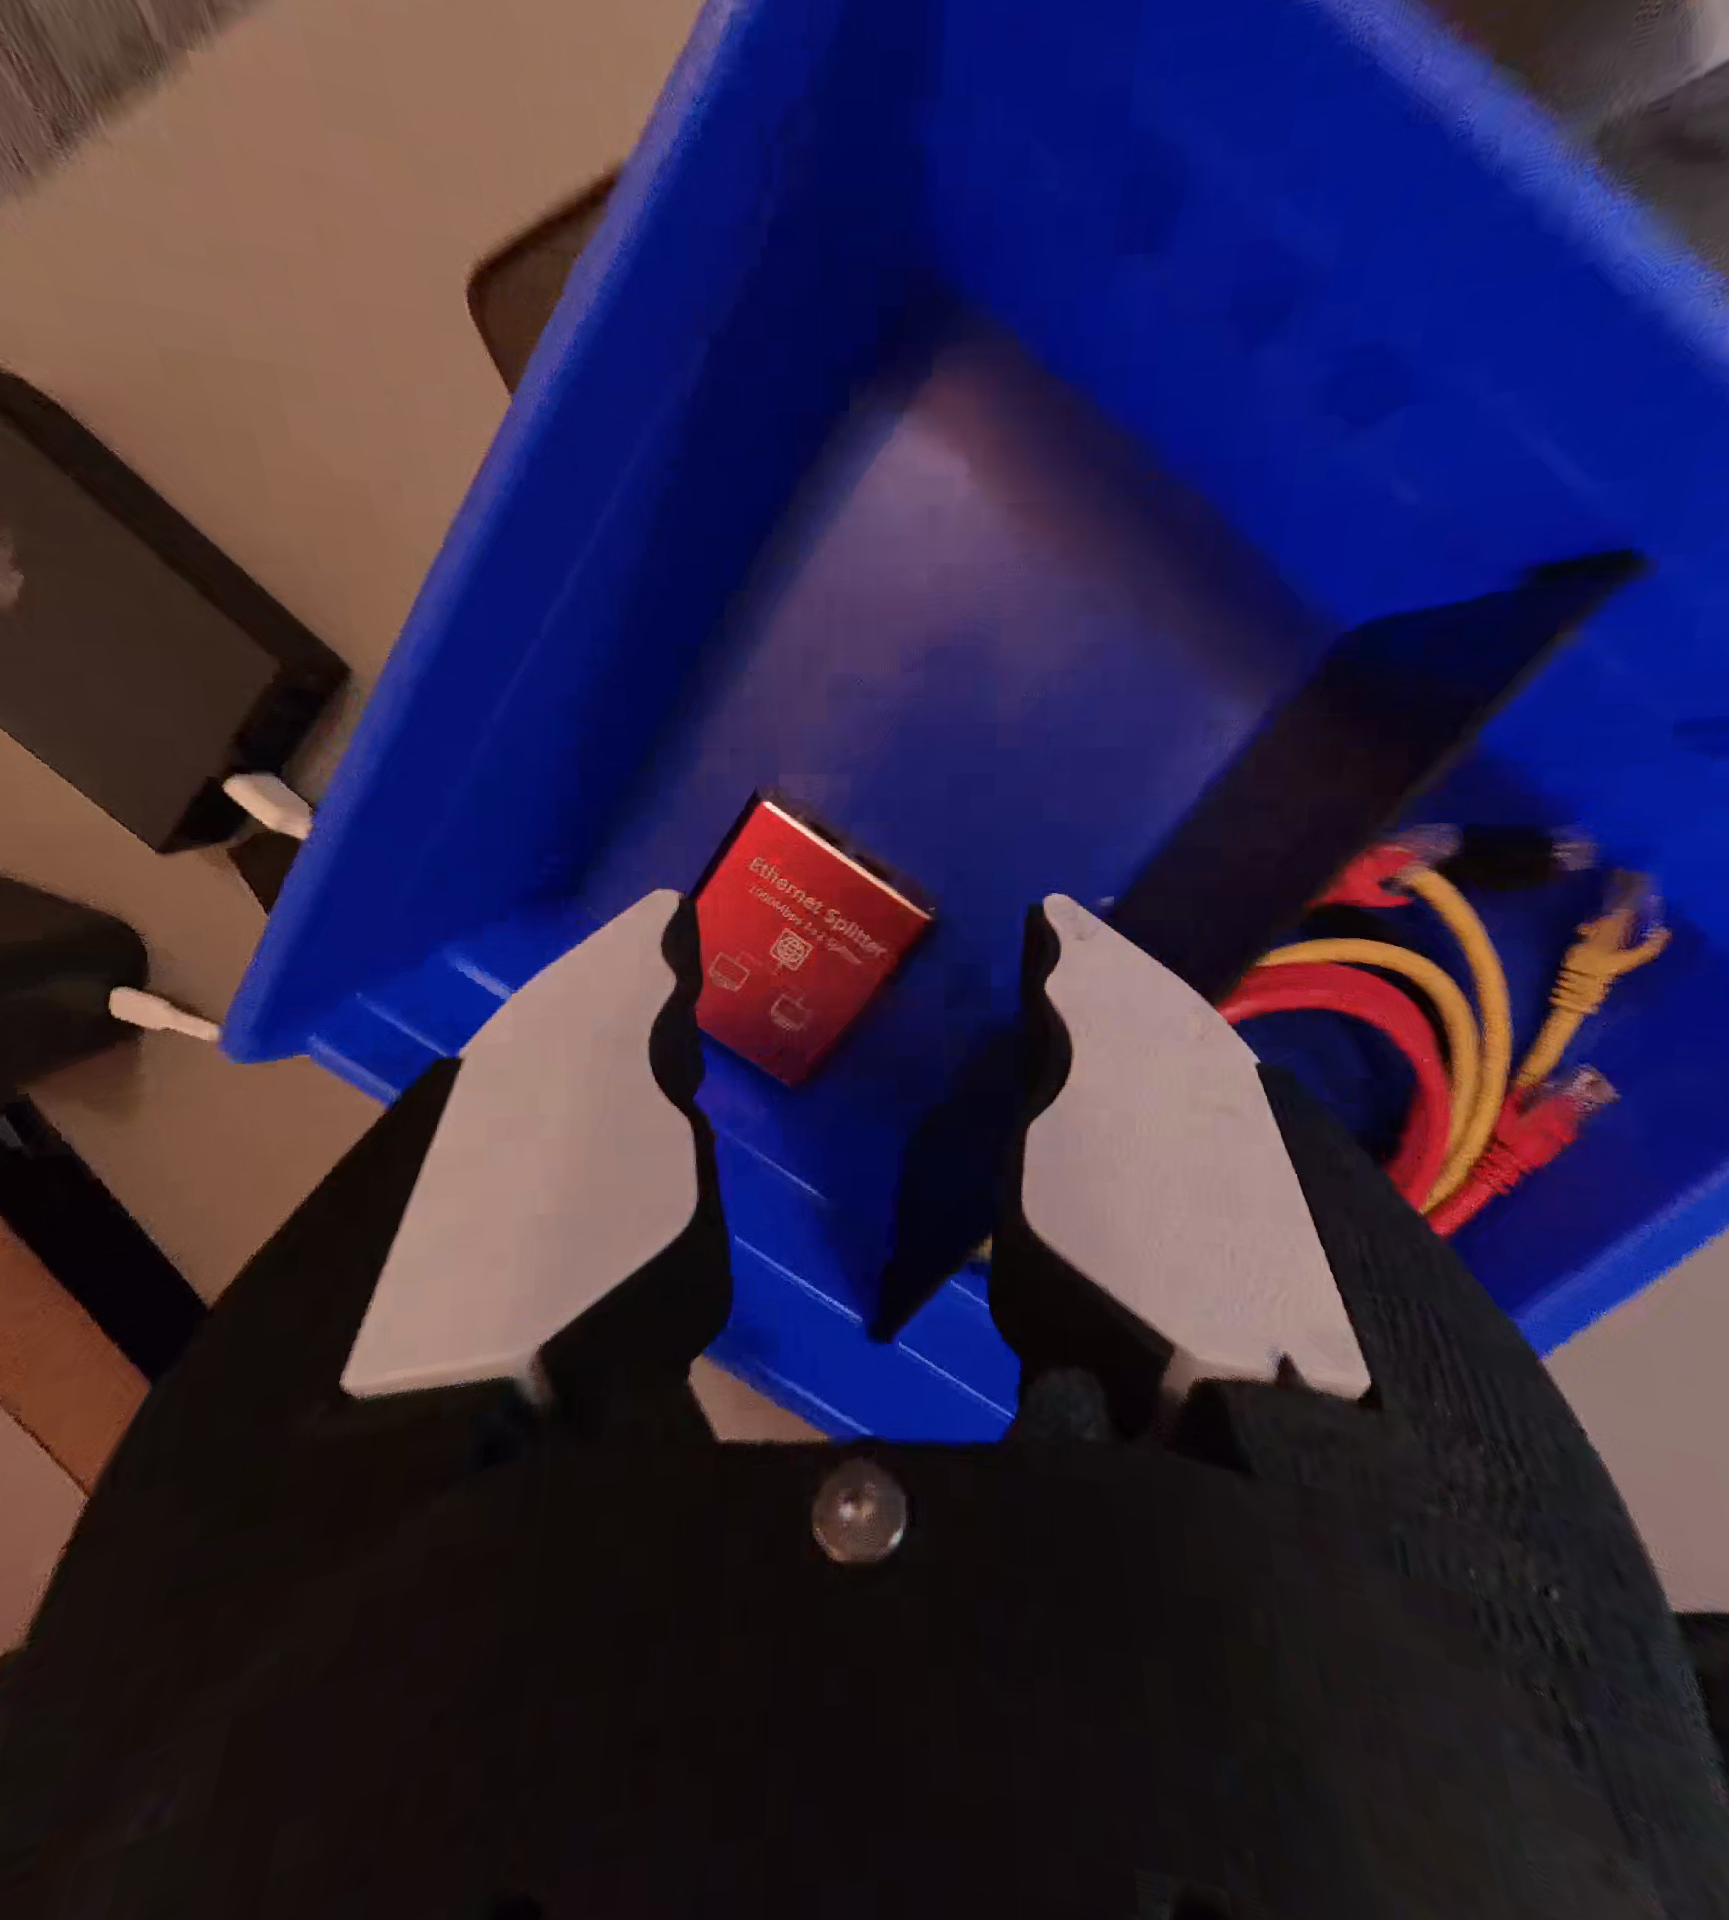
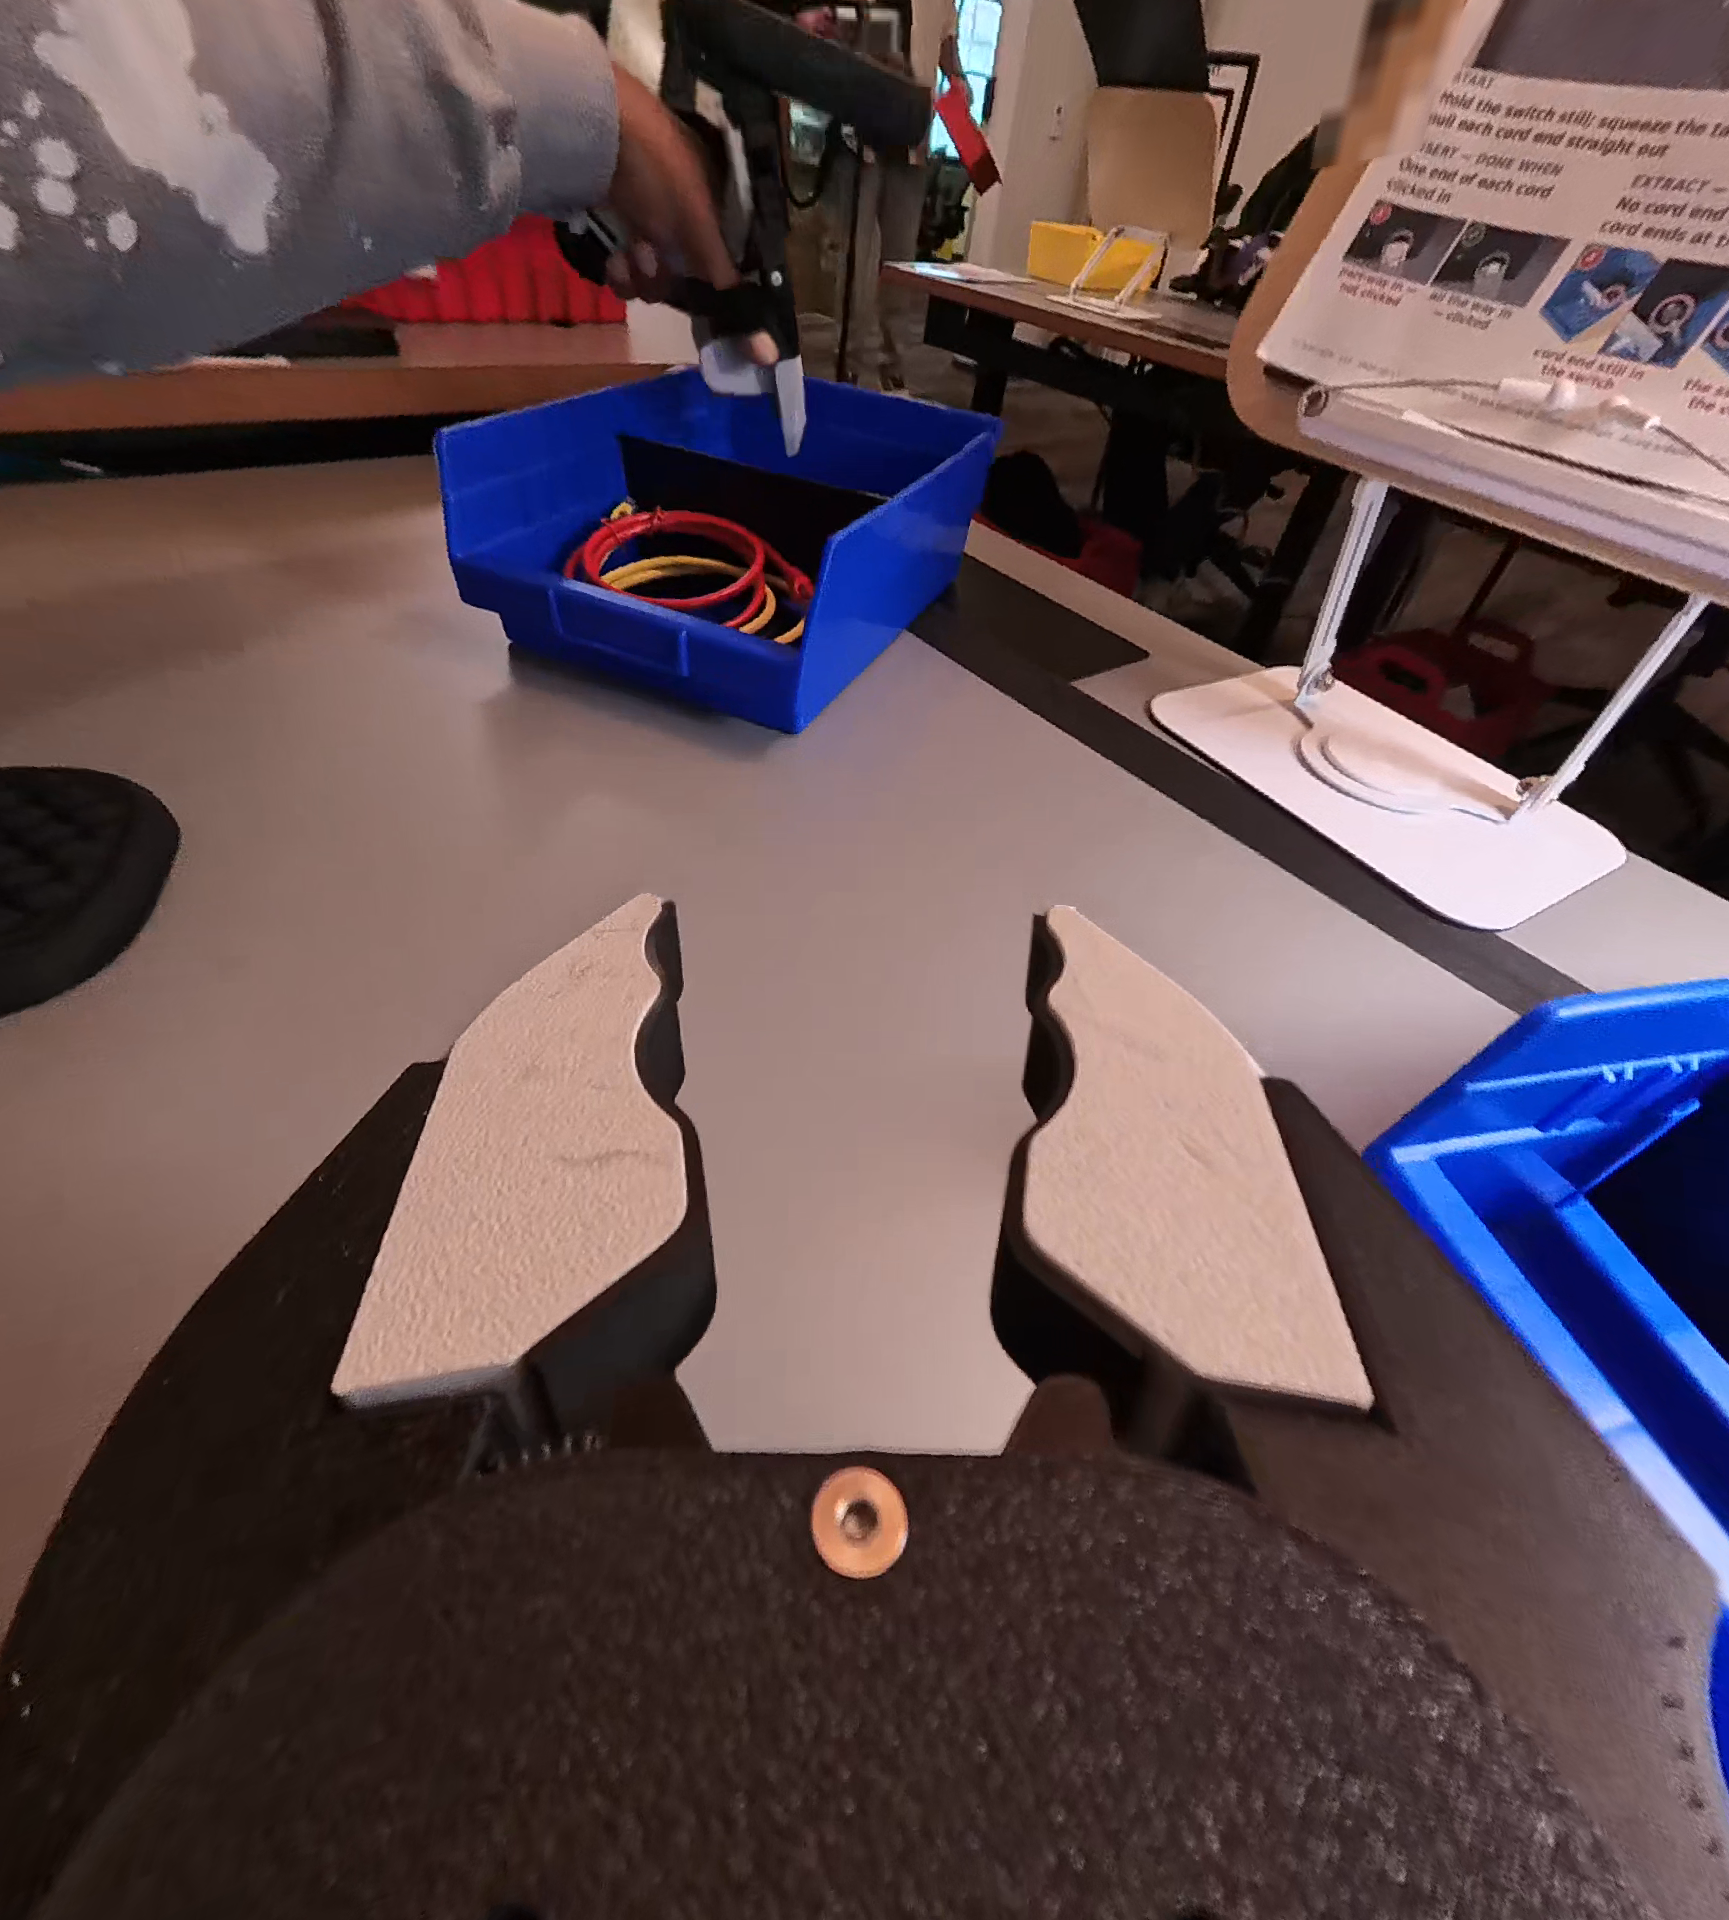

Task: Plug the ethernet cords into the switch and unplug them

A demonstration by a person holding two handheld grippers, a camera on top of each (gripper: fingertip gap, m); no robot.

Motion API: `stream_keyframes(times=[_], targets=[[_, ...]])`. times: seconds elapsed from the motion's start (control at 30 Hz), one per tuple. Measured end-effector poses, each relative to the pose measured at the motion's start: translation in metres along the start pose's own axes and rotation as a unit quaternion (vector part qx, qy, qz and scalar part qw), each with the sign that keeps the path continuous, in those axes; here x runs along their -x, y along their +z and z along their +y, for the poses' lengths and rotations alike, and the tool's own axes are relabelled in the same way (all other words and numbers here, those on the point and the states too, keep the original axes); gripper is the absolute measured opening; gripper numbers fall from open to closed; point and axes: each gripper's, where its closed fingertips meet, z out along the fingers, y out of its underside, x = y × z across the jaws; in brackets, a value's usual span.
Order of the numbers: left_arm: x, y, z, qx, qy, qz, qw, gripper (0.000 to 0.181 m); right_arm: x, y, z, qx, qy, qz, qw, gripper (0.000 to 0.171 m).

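Observation:
A small red switch (image 1: 810, 943) lies flat on the floor of a blue bin (image 1: 631, 520), in the compartment left of a black divider (image 1: 1359, 790). Coiled red and yellow ethernet cords (image 1: 1400, 1039) lie in the compartment to the right. My left gripper (image 1: 855, 914) is open and empty, hovering just above the switch. In the right wrist view the same bin (image 2: 870, 582) stands far off with the cords (image 2: 694, 582) in its front part and the left gripper (image 2: 761, 400) above it. My right gripper (image 2: 855, 925) is open and empty, low over the grey table (image 2: 424, 727).
A second blue bin (image 2: 1618, 1226) with a black divider stands close on the right. A white stand (image 2: 1390, 810) holding an instruction sheet sits at the table's right edge. A black textured pad (image 2: 8, 883) lies at left. Black boxes (image 1: 81, 634) sit beside the first bin.

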Motion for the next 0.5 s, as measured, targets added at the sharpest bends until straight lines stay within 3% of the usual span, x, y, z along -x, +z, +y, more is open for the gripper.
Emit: stream_keyframes(times=[0.17, 0.37, 0.5], targets=[[0.015, 0.038, 0.029, 0.153, 0.023, -0.003, 0.988, 0.067, -0.003, 0.003, 0.020, 0.024, 0.017, -0.013, 0.999, 0.065], [0.022, 0.053, 0.044, 0.225, 0.142, -0.008, 0.964, 0.071, 0.001, 0.011, 0.034, 0.043, 0.037, -0.041, 0.998, 0.066], [0.018, 0.067, 0.050, 0.231, 0.200, -0.008, 0.952, 0.072, 0.000, 0.012, 0.037, 0.046, 0.039, -0.042, 0.997, 0.066]])
